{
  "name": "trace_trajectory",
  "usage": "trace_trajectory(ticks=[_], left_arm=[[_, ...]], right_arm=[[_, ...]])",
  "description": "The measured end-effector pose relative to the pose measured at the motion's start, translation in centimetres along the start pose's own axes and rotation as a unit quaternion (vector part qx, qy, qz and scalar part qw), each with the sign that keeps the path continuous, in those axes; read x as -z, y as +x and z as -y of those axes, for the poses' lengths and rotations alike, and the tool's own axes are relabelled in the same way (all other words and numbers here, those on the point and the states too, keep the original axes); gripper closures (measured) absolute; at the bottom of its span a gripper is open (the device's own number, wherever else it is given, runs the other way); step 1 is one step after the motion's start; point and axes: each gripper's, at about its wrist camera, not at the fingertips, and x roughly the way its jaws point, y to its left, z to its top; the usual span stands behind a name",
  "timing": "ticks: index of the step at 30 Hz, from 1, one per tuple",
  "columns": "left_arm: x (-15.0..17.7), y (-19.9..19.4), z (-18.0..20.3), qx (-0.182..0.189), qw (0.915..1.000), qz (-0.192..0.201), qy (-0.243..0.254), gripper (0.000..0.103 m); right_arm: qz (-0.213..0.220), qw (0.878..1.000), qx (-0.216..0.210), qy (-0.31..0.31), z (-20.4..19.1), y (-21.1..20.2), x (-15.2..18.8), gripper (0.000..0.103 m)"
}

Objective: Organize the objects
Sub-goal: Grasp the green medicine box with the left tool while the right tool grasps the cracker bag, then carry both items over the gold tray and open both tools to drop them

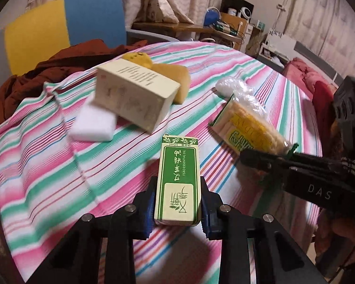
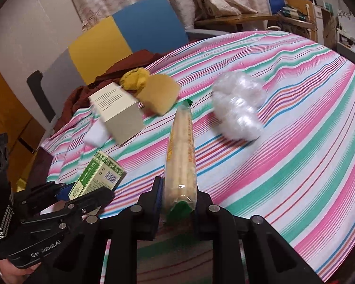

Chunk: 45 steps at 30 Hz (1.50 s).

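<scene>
1. Ahead of you on the striped cloth [image 1: 47, 161] lie a cream box [image 1: 135, 99], a white foam block [image 1: 92, 125], a tan sponge [image 2: 158, 93] and crumpled plastic wrap [image 2: 239, 108].
2. Your left gripper [image 1: 177, 203] clamps the green essential-oil box [image 1: 177, 179], held above the cloth.
3. Your right gripper [image 2: 177, 203] grips the long cracker packet [image 2: 181, 156].

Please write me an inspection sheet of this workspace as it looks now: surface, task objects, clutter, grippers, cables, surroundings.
Surface: striped pink, green and white tablecloth, wrinkled.
Job's things: green and white essential-oil carton; long clear-wrapped cracker pack; beige rectangular box leaning on white foam block; tan sponge; yellow plush toy; crumpled clear plastic bundle.
Clutter: dark red garment at the table's edge.
Grippers: left gripper shut on the carton; right gripper shut on the cracker pack.
Cables: some on the far desk, indistinct.
Surroundings: blue and yellow chair, curtains, cluttered wooden desk.
</scene>
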Motion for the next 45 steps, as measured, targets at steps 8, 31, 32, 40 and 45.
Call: trace_trajectory(ticks=[8,31,32,40,45], left_arm=[[1.9,-4.9,-3.9,-0.009,0.9965,0.047,-0.068,0.072],[8.6,-17.7,-18.4,-0.114,0.9556,0.147,-0.228,0.072],[8.8,-18.0,-19.2,-0.119,0.9531,0.148,-0.236,0.072],[10.0,-18.4,-23.5,-0.156,0.9415,0.134,-0.267,0.072],[10.2,-17.8,-25.2,-0.170,0.9382,0.120,-0.277,0.072]], right_arm=[[-0.016,0.999,-0.040,-0.026,-4.4,-0.1,1.1,0.084],[-0.034,0.968,-0.172,-0.179,-24.5,1.0,1.1,0.084],[-0.034,0.966,-0.179,-0.183,-25.4,1.2,1.1,0.084],[-0.054,0.953,-0.204,-0.219,-31.5,3.7,1.6,0.084],[-0.068,0.950,-0.187,-0.239,-33.7,6.3,2.1,0.083]])
